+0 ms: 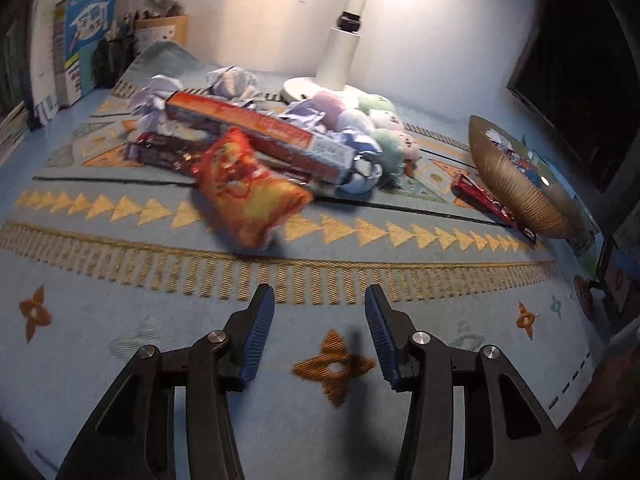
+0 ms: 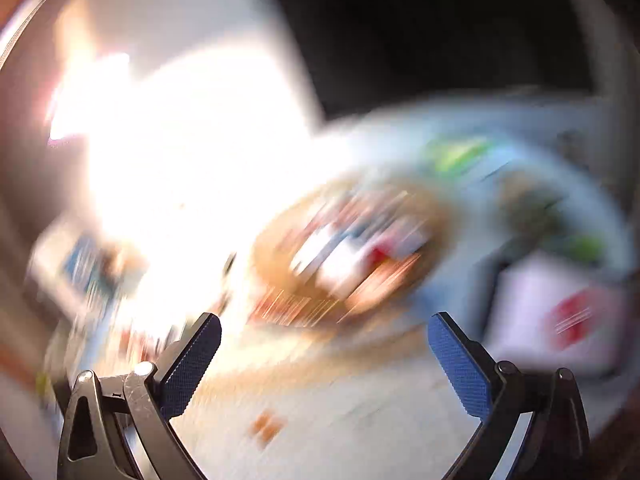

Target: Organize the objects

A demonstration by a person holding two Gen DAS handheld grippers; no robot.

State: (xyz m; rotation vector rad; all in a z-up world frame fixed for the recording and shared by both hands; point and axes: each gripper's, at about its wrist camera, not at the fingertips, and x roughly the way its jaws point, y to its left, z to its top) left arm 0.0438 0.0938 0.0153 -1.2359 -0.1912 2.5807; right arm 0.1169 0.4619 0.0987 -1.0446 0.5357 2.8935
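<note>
The left hand-held gripper has its two blue-padded fingers parted with nothing between them, above a pale blue patterned mat that covers the desk. Just beyond the fingertips, an orange-and-yellow snack bag appears blurred, clear of both pads; whether it rests on the mat cannot be told. Behind the bag lies a heap: a long red box set diagonally over a dark red box, with crumpled paper balls around them and pastel plush toys to the right of the heap. A white lamp base stands behind the heap against the wall. To the right, a gold ribbed bowl holds assorted packets, and a red snack bar lies on the mat against its near side. Books stand at the far left edge. The right hand-held gripper has its fingers spread wide and empty. Its view is heavily motion-blurred; the gold bowl with its contents is discernible beyond the fingertips, and a white box with a red mark to the right.
</note>
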